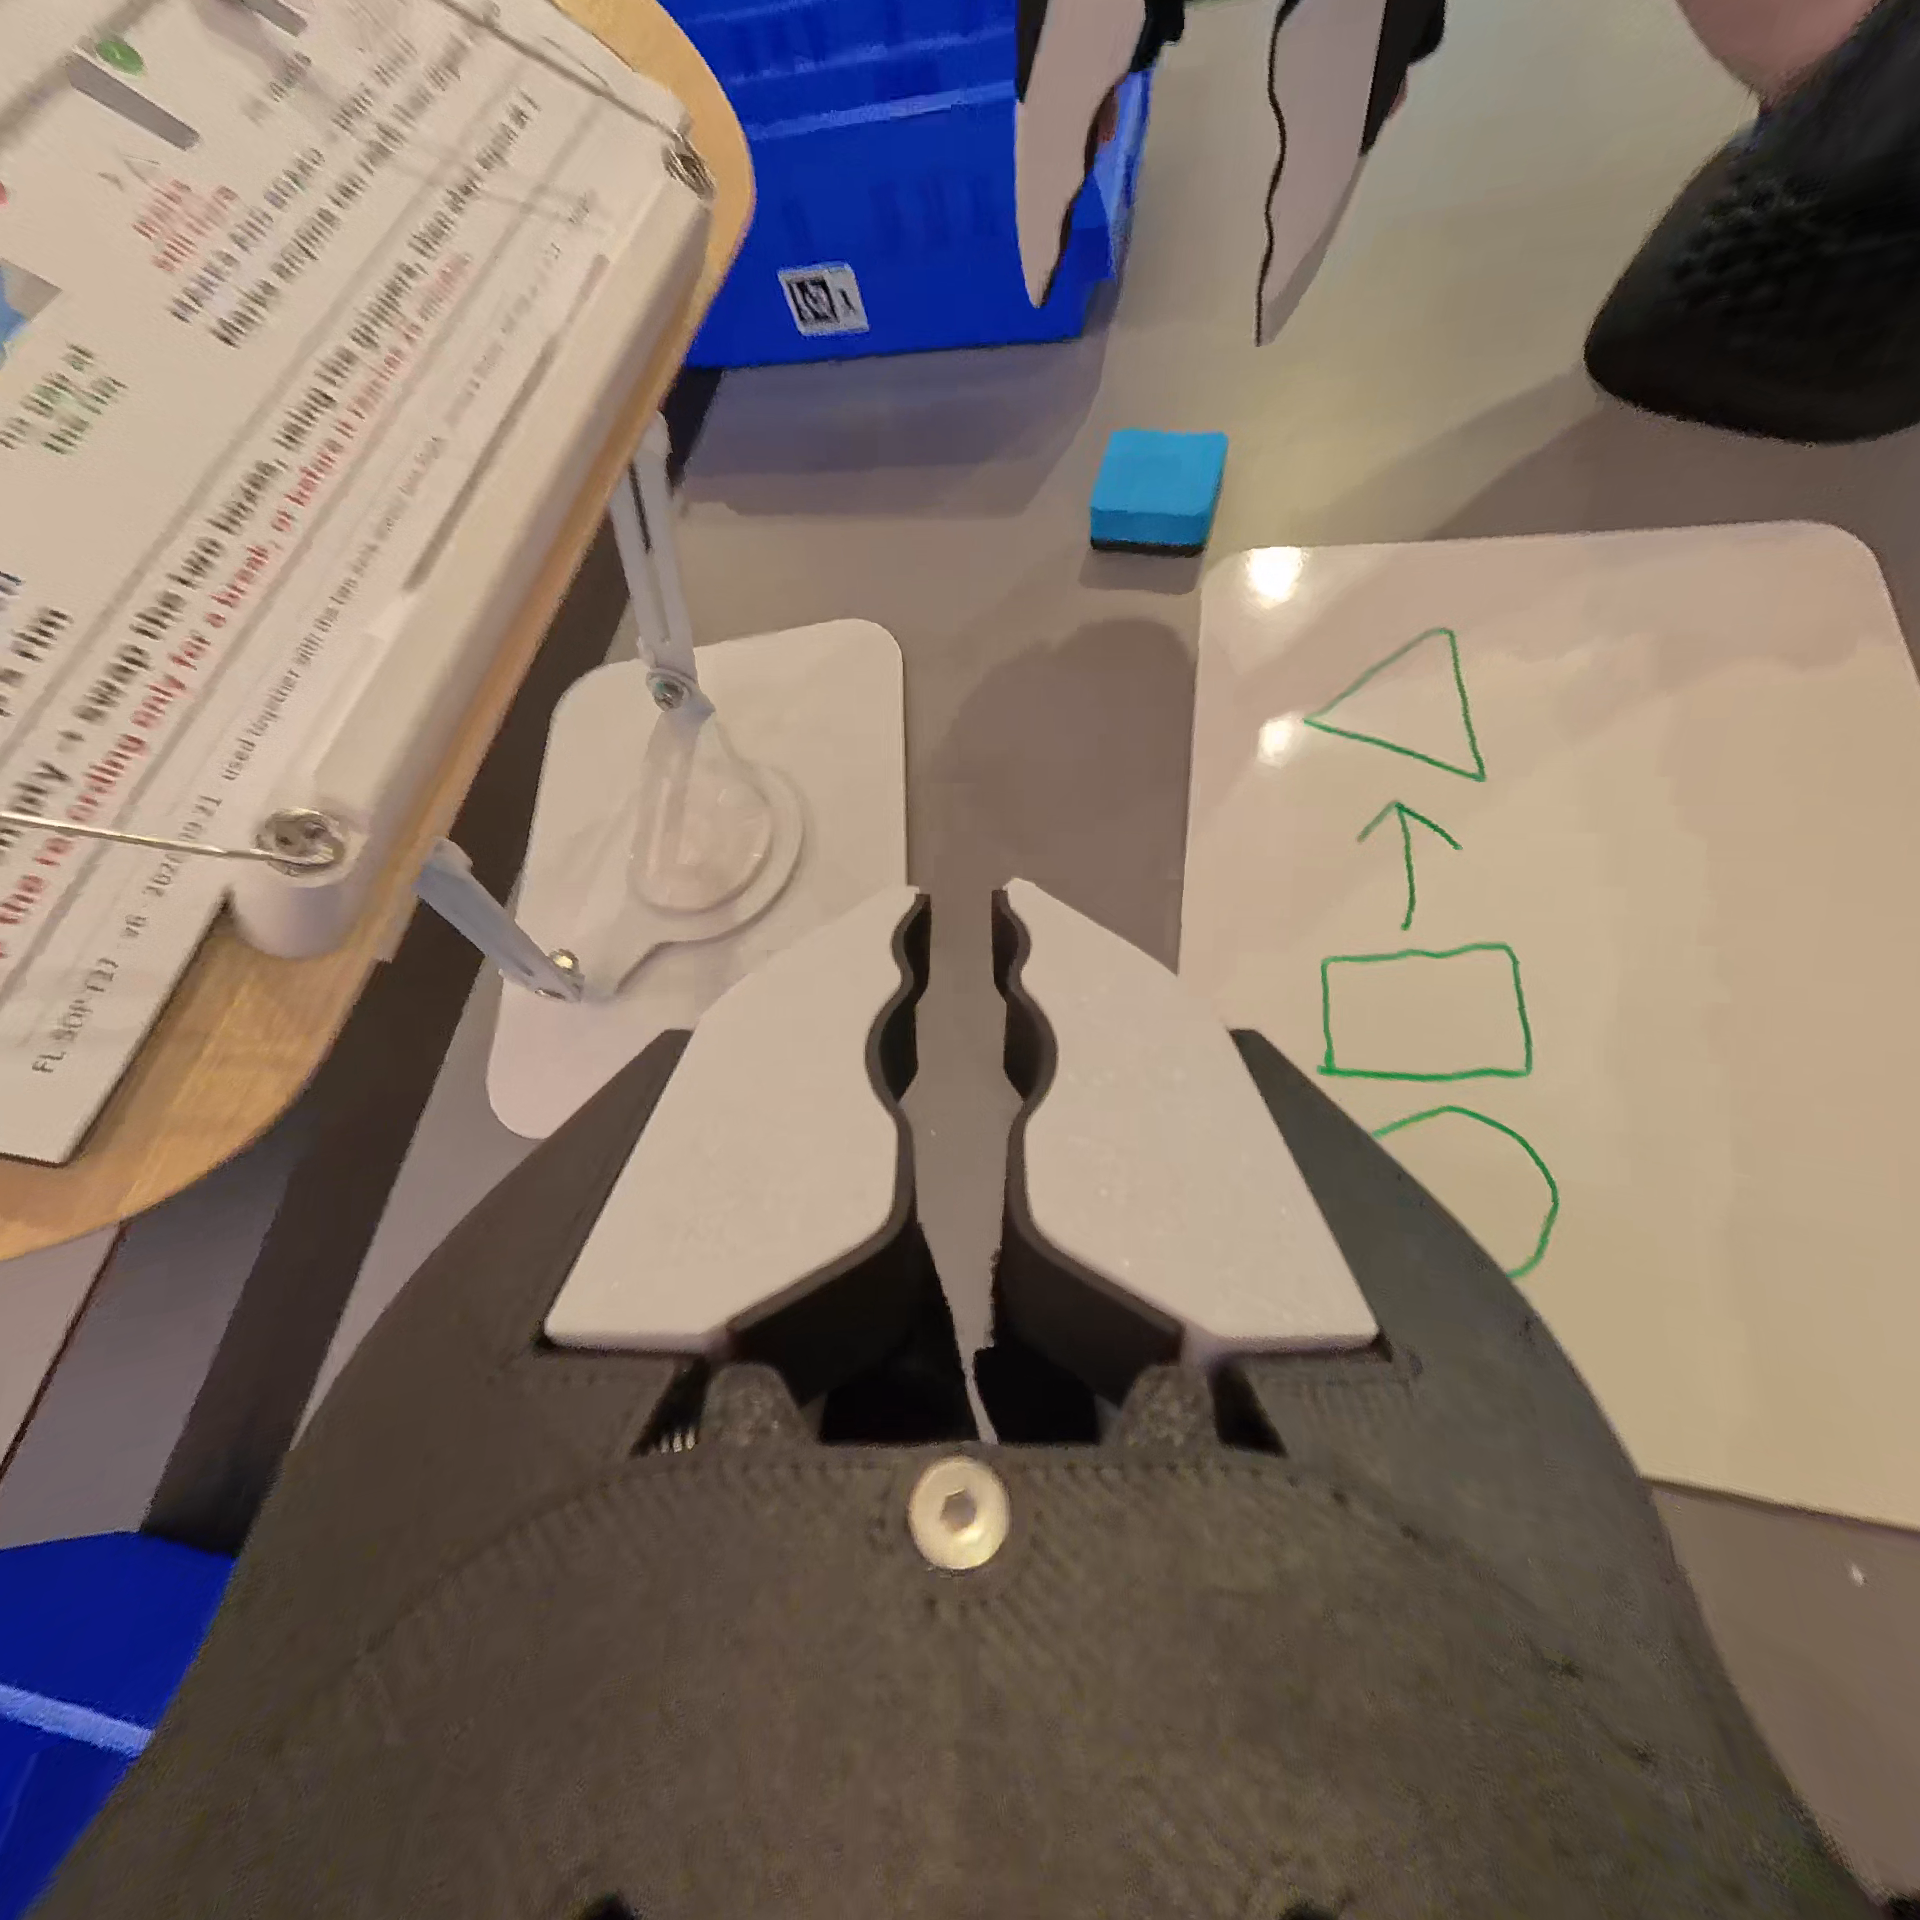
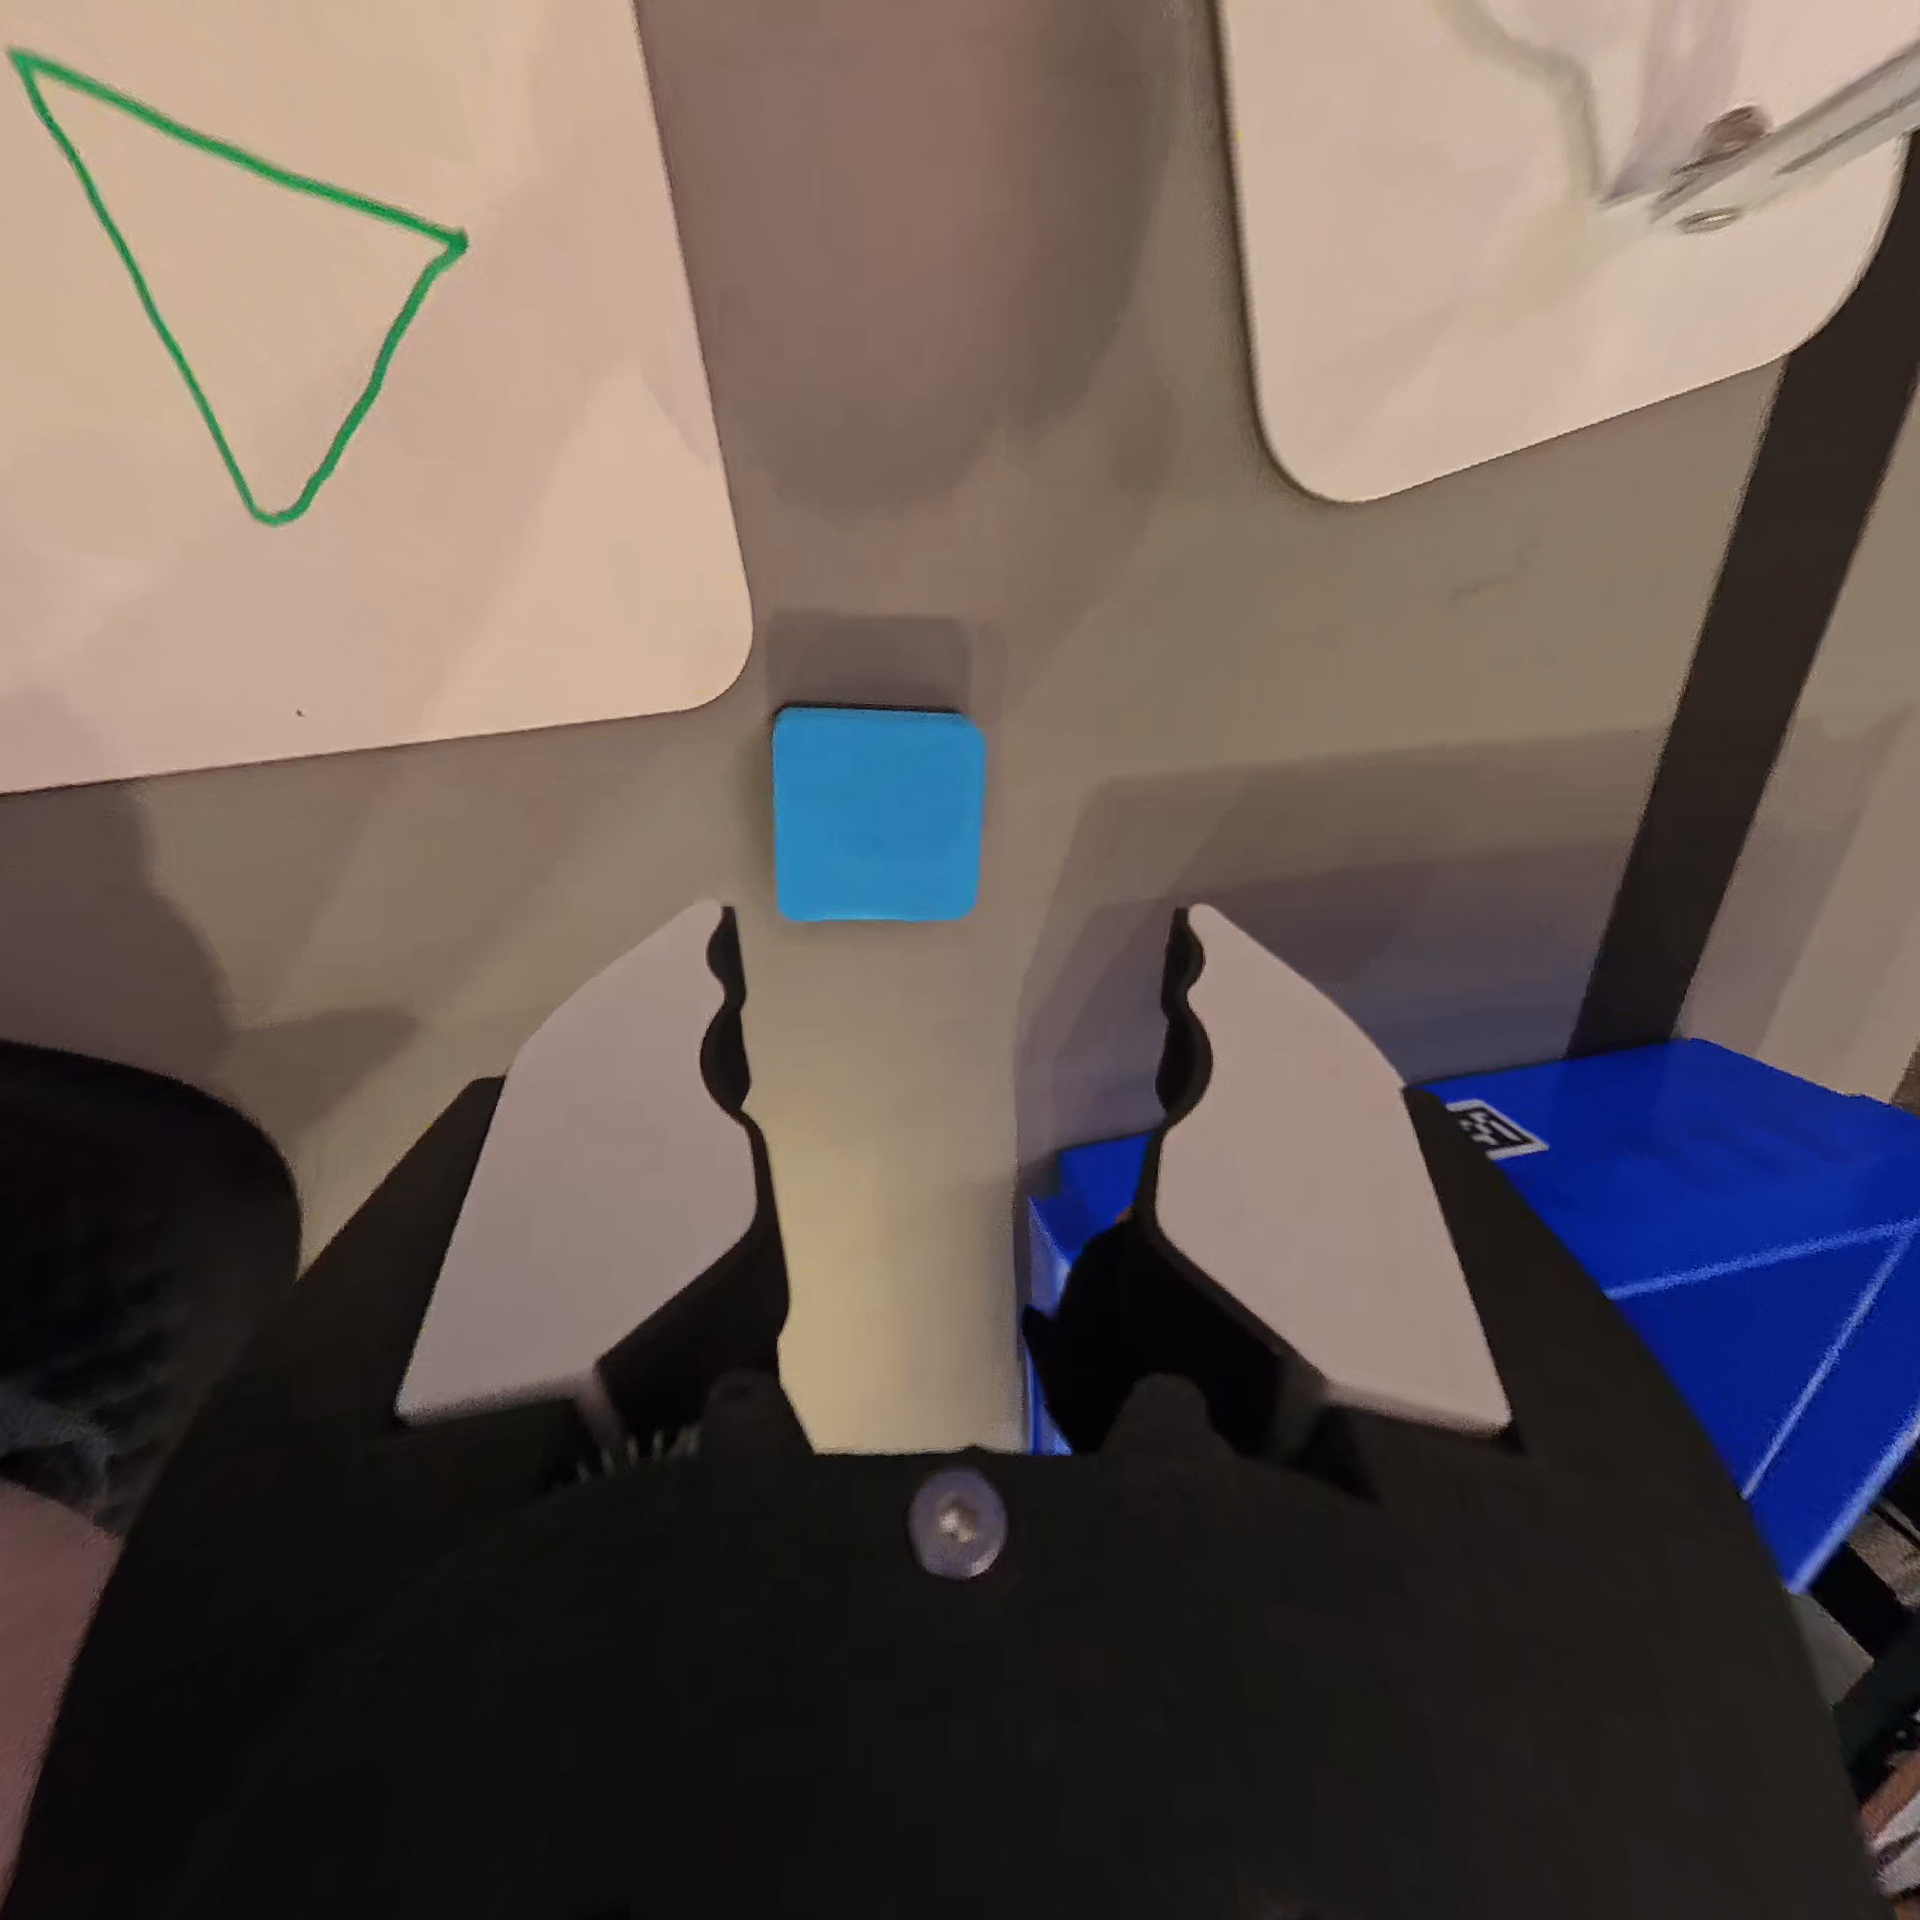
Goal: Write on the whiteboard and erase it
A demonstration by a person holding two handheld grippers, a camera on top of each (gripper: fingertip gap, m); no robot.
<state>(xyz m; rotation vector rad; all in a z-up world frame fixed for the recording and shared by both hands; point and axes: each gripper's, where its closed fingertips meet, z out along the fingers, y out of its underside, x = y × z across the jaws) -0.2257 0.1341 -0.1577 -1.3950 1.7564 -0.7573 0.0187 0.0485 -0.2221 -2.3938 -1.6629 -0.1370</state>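
Your right gripper (image 2: 956, 920) hangs above the table, jaws spread wide, blue eraser (image 2: 878, 816) just ahead; left gripper (image 1: 961, 899) slightly parted, bare.

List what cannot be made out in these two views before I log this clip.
- Marker: in neither view.
- Green rounded shape, left wrist view: its lower left hidden behind the left tool.
- Whiteboard, right wrist view: cut off by the left and top edges; only the triangle shows.
- Eraser: underside unseen, so wear is unknown.
- Printed sheet, left wrist view: blurred and cut off.
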